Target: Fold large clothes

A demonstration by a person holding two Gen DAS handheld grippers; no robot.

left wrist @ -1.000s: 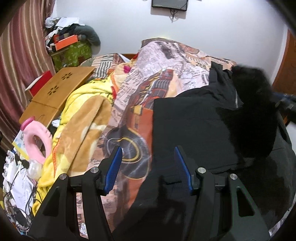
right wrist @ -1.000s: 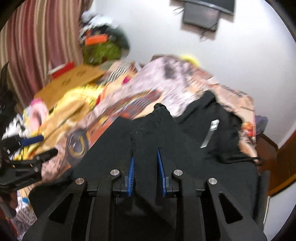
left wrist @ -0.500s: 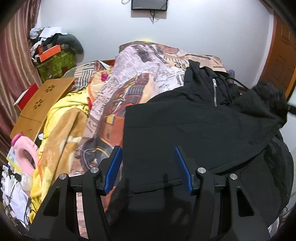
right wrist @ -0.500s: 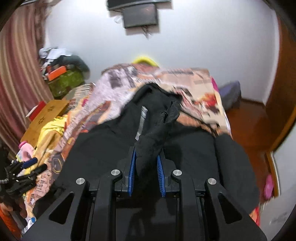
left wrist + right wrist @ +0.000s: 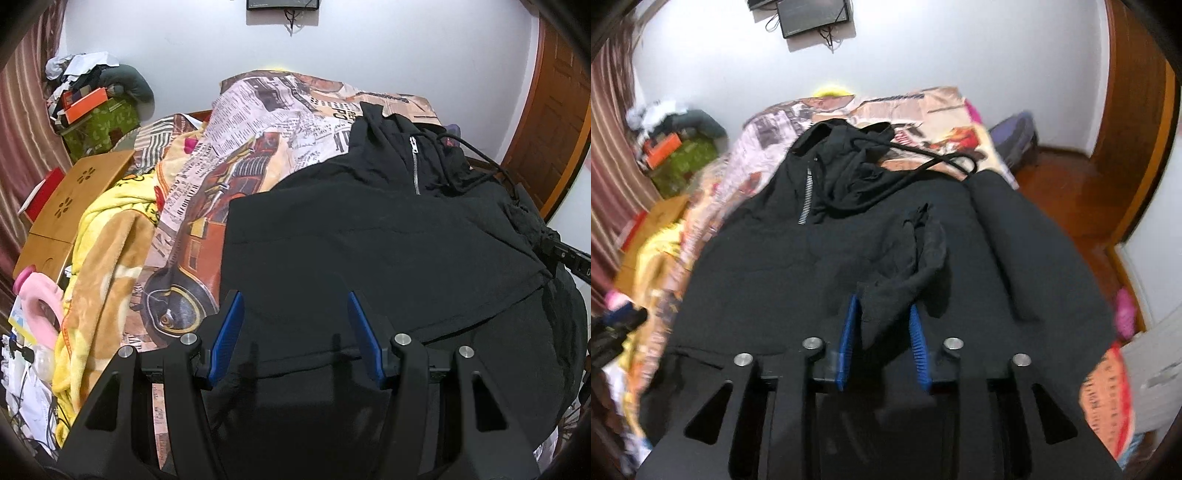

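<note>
Right tongs opening, crumpled black sleeve end between the blue pads, no longer pinched. Left tongs released, nothing gripped, over large black zip-up hooded jacket, which lies spread on bed with newspaper-print cover.

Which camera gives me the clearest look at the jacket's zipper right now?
Left wrist: the zipper is sharp there, metal teeth and pull distinct on the black jacket. In the right wrist view the zipper is also unobstructed, but motion-blurred into a pale strip.
</note>
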